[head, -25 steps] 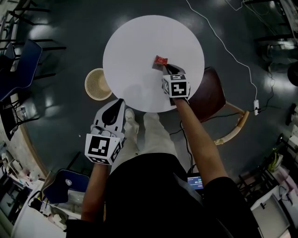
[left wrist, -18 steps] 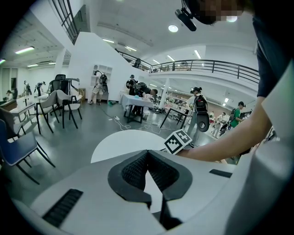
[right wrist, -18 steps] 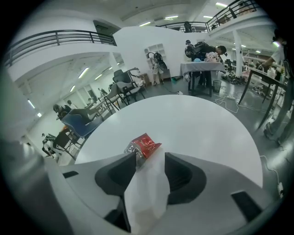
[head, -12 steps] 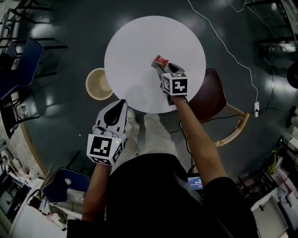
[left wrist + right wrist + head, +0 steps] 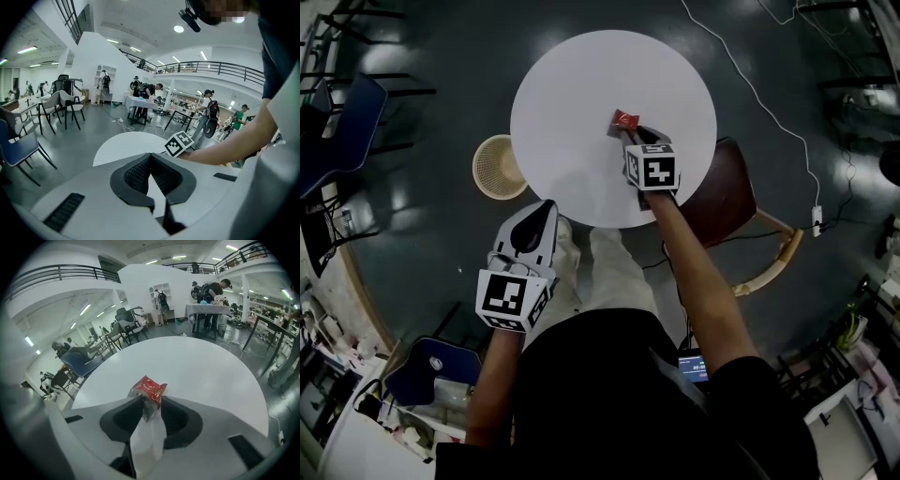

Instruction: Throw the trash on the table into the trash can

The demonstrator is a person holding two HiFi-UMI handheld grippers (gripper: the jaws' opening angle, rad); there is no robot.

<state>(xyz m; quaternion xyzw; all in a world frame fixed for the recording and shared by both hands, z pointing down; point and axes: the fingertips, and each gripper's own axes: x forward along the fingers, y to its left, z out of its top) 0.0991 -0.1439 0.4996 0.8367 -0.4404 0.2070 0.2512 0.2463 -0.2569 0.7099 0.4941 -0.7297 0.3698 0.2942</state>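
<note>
Your right gripper [image 5: 152, 401], jaws just closing, pinches the wrapper [image 5: 149, 389] right of the table's [image 5: 577, 89] centre, well inside its rim. Your left gripper [image 5: 151, 157] hangs clenched and empty off the table's near edge. The bin [image 5: 497, 169] stands beside the table's left edge.

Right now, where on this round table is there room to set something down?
The table is bare over its left half and far rim, from the basket side to the red wrapper. Crowded only by the chair, where the right gripper's jaws have just been closing on the wrapper.

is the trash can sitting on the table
No, the trash can stands on the dark floor beside the table's left edge.
</note>
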